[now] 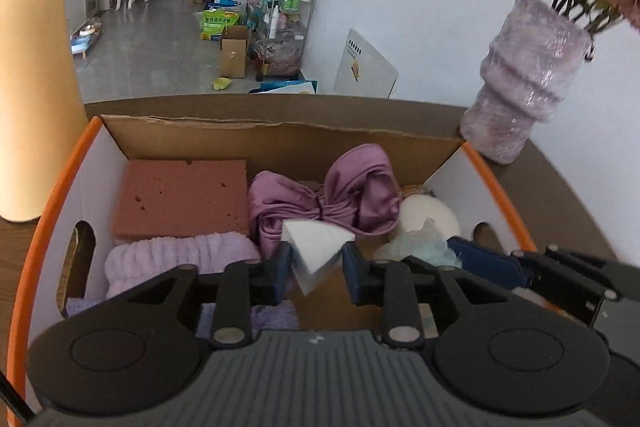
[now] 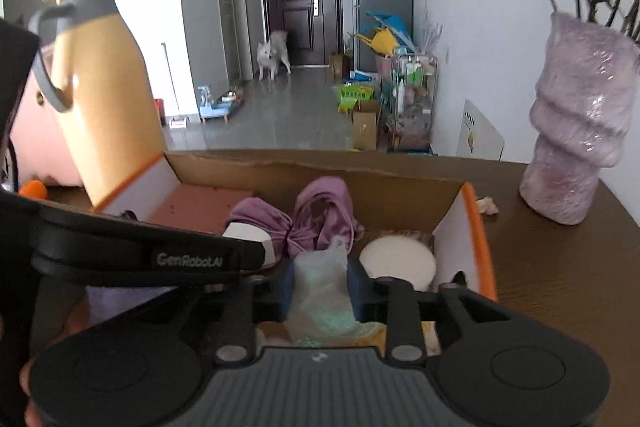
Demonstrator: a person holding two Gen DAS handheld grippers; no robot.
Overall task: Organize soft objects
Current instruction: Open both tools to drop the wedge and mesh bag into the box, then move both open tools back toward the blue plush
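1. A white wedge-shaped sponge (image 1: 316,251) is being carried between the pads of the left tool (image 1: 316,269). The jaws are standing only partly closed, and whether the pads are pressing on the wedge or have just let go cannot be told.
2. A pale, crinkly plastic-wrapped item (image 2: 320,291) is being pinched by the right tool (image 2: 320,287), with the blue fingers (image 2: 356,287) lying against both its sides.
3. Both tools are being held over the open cardboard box (image 1: 280,135) standing on the brown worktop (image 2: 560,287).
4. Ahead of the left tool, a pink sponge block (image 1: 182,199) and a tied purple cloth bundle (image 1: 324,203) are lying in the box; a lilac fluffy cloth (image 1: 180,255) is lying just beyond its left finger. A white round pad (image 2: 396,261) is resting ahead and to the right of the right tool.
5. The wedge is being judged as very light and springy, so it is best taken across its flat faces, near the middle, with gentle pressure.
6. The wrapped item is being judged as light, limp and slippery; a hold low on its body, not on the loose top, is being favoured.
7. A pink vase (image 2: 580,131) is standing on the worktop well to the right of the tools and is likely fragile.
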